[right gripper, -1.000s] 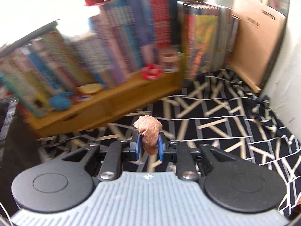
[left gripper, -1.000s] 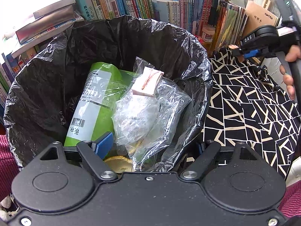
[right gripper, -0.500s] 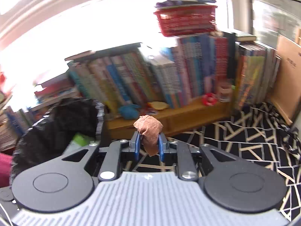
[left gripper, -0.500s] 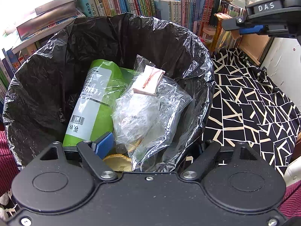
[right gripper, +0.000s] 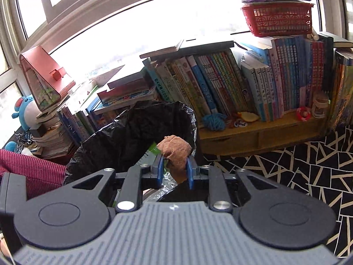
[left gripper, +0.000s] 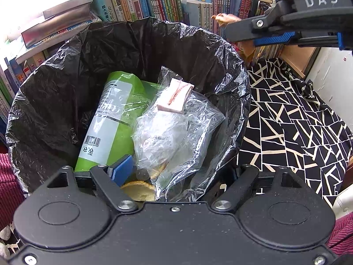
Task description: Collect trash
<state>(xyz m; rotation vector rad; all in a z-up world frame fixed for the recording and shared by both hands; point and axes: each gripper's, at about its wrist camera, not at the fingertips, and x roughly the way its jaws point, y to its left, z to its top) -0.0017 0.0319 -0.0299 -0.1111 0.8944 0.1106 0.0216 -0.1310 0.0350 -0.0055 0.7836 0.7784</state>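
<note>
Brown crumpled wad (right gripper: 175, 152) sits between my right gripper's (right gripper: 174, 173) blue pads, jaws opening; the right pad still touches it, a gap shows by the left pad. It hangs over the near rim of the bin (right gripper: 123, 137). My left gripper (left gripper: 174, 176) straddles the bin's black liner (left gripper: 66, 88), one finger inside, one outside, clamped on the rim. Inside the bin: green packet (left gripper: 110, 121), clear bag (left gripper: 172, 137), pink wrapper (left gripper: 176, 98). Books (right gripper: 220, 84) line the shelf behind.
</note>
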